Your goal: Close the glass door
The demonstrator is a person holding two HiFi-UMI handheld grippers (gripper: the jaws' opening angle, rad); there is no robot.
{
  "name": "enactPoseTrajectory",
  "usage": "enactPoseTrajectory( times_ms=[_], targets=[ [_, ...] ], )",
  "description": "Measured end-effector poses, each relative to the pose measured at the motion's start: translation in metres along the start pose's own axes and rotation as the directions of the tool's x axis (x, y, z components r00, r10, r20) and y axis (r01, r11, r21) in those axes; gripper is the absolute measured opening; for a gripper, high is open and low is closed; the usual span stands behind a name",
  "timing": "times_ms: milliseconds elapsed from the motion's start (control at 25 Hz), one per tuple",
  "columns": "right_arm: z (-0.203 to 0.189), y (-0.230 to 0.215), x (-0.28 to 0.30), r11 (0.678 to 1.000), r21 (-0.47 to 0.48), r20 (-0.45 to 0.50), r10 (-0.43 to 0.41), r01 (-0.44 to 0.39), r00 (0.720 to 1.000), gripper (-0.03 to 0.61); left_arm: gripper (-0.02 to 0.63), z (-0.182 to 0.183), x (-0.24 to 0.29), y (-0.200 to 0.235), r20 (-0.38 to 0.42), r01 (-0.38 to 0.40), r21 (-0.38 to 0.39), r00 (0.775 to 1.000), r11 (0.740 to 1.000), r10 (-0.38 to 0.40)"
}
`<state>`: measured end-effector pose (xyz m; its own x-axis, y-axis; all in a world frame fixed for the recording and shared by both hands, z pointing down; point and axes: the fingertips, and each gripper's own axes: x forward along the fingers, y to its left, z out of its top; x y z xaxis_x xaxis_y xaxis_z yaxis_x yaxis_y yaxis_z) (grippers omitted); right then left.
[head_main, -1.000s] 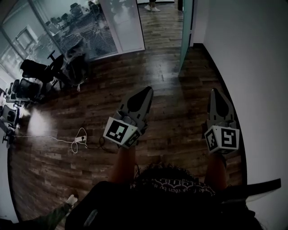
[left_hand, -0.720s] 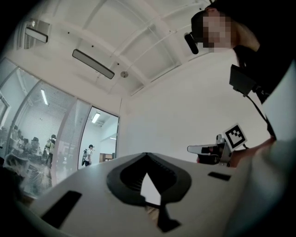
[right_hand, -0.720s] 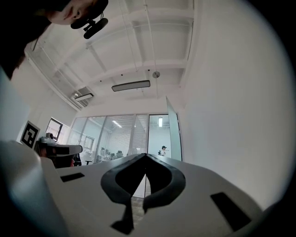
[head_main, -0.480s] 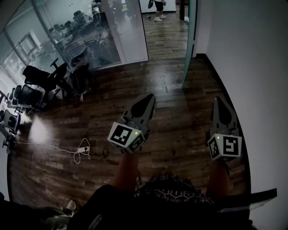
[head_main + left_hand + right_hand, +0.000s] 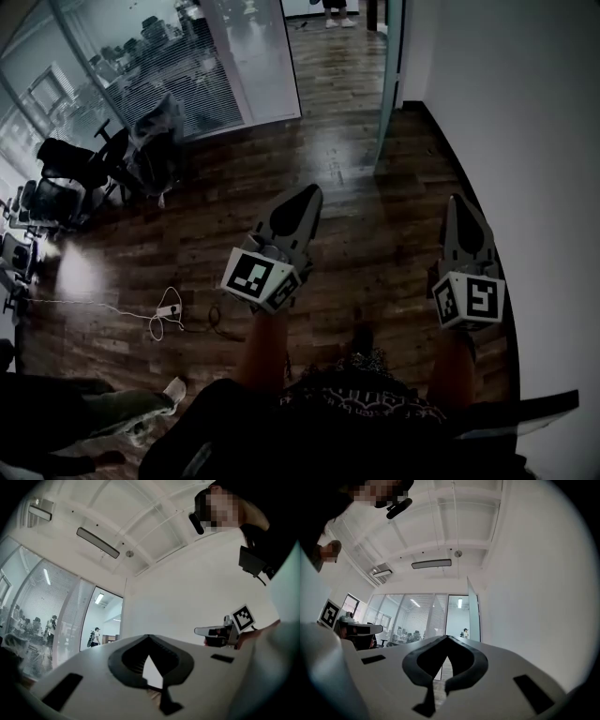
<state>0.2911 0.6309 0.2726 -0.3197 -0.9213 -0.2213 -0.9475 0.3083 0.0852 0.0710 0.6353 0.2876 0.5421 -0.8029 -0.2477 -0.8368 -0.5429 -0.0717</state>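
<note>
The glass door (image 5: 387, 84) stands open ahead, a green-tinted panel edge-on beside the white wall; in the right gripper view the glass door (image 5: 473, 616) rises just right of the lit doorway. My left gripper (image 5: 307, 200) points over the wood floor toward the doorway, shut and empty. My right gripper (image 5: 460, 204) runs along the wall, also shut with nothing in it. Both are well short of the door and touch nothing. In their own views the left gripper (image 5: 149, 637) and right gripper (image 5: 447, 638) show tips that meet.
A white wall (image 5: 525, 141) runs close on the right. A glass partition with blinds (image 5: 178, 75) stands at the far left, with office chairs (image 5: 75, 169) before it. A power strip and cable (image 5: 169, 309) lie on the floor. A person's leg (image 5: 112, 412) is at lower left.
Both grippers have drifted a little forward over the floor, still shut. A person's leg and shoe have come further into the lower left corner.
</note>
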Motion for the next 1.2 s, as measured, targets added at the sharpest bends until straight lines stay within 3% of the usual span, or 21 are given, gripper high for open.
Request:
enactPoseTrajectory(
  times_ms=[720,1000,1200],
  targets=[
    [-0.038,-0.067,0.125,0.998,0.024,0.004,0.059,-0.059,0.998,0.0,0.002,-0.031,0.12,0.044,-0.026,-0.07,0.031,0.997,0.997,0.07],
    [-0.047,-0.082,0.155,0.996,0.022,0.001,0.084,-0.084,0.996,0.0,0.002,-0.045,0.145,0.055,-0.05,-0.114,0.014,0.992,0.993,0.115],
    [-0.057,-0.084,0.18,0.995,0.033,-0.009,0.091,-0.091,0.996,0.0,0.002,-0.053,0.16,0.07,-0.043,-0.101,0.022,0.994,0.995,0.102]
  ],
)
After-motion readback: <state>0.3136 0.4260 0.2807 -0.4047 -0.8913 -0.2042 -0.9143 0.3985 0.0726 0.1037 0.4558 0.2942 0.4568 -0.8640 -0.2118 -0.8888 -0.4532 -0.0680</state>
